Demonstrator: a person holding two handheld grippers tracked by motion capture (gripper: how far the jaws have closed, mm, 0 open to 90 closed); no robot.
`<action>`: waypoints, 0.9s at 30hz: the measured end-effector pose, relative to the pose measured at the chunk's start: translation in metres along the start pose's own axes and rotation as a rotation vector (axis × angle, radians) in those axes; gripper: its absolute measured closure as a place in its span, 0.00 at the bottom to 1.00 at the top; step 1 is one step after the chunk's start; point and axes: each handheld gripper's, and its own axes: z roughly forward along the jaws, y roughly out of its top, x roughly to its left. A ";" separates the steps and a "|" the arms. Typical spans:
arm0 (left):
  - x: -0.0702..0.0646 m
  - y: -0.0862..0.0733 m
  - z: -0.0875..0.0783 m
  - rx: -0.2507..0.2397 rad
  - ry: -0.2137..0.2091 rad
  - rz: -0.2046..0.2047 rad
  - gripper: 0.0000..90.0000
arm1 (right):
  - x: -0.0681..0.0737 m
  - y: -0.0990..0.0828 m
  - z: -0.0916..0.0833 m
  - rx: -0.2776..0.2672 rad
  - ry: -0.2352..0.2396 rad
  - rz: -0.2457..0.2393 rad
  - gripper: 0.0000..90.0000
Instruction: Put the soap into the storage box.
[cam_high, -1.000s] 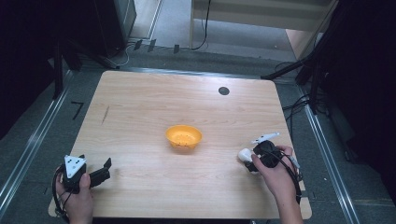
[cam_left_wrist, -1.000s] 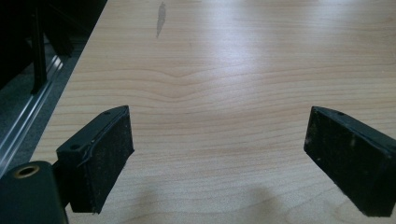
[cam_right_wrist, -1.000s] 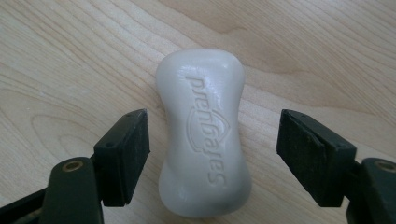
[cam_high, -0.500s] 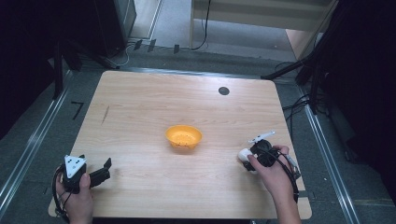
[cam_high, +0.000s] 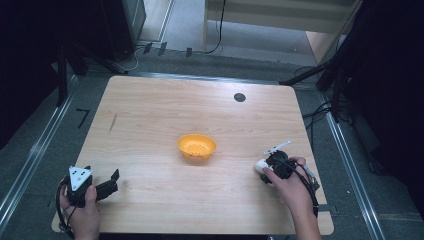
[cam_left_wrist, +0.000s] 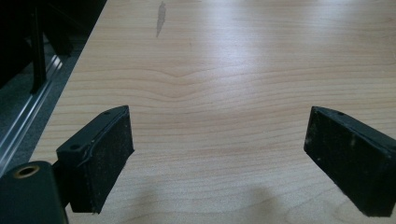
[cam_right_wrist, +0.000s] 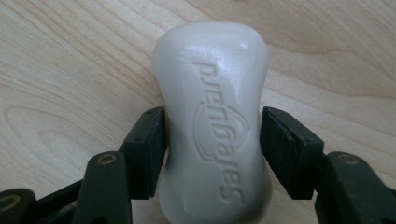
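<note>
Wooden counter (cam_high: 150, 115), light grain, with a dark streak (cam_high: 113, 122) near its left edge and a small black round disc (cam_high: 239, 97) near the far edge, right of centre. Orange bowl (cam_high: 197, 146) upright near the middle of the counter, well apart from both grippers. Left gripper (cam_high: 111, 182), held by the person's left hand (cam_high: 82, 212) at the near left corner, grey three-cornered plate on top; in the left gripper view its fingers (cam_left_wrist: 105, 149) stand wide apart over bare wood, with nothing between them. Right gripper (cam_high: 264, 170), held by the right hand (cam_high: 290, 187) near the near right corner; in the right gripper view its fingers (cam_right_wrist: 149, 144) press the two sides of a white bar of soap (cam_right_wrist: 215, 130) at its narrowed waist. The soap lies flat on the counter, embossed lettering facing up, its rounded end beyond the fingertips.
</note>
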 end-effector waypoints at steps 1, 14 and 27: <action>0.000 0.000 0.000 0.001 0.000 0.000 0.09 | 0.000 0.000 0.000 0.000 0.010 0.001 0.50; -0.001 0.000 0.000 -0.001 0.005 0.003 0.09 | -0.002 -0.004 0.000 -0.025 0.030 0.004 0.54; -0.001 0.000 0.000 -0.001 0.005 0.003 0.09 | -0.003 -0.005 0.000 -0.034 0.043 -0.001 0.55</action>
